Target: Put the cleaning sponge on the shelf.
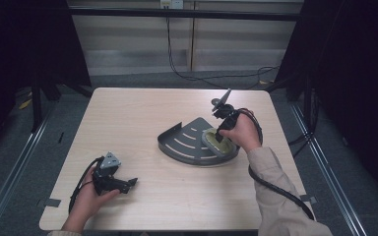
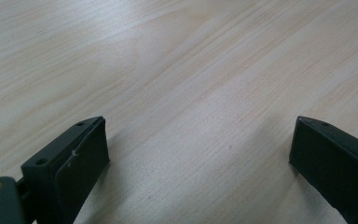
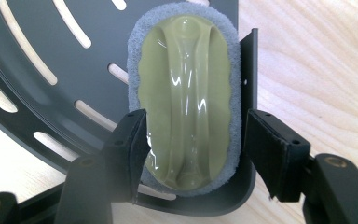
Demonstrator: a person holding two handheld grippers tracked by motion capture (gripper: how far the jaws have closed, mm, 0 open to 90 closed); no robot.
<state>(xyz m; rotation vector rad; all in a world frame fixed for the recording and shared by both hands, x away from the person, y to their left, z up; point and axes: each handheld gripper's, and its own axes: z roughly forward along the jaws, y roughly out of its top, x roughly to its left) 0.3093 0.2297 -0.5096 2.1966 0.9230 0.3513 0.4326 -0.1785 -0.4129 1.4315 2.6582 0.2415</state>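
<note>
Right hand-held gripper (image 3: 193,140) over a green-topped scrub pad (image 3: 186,98) lying in the dark slotted corner tray (image 1: 187,145) mid-surface. Jaws apart, straddling the pad's near end; left jaw touches or overlaps its edge, right jaw sits outside the tray wall. Actual contact hard to tell. In the high view the hand (image 1: 241,132) hides most of the pad. Left hand-held gripper (image 2: 198,154) jaws wide apart over bare wooden surface (image 2: 177,70), tips cropped.
</note>
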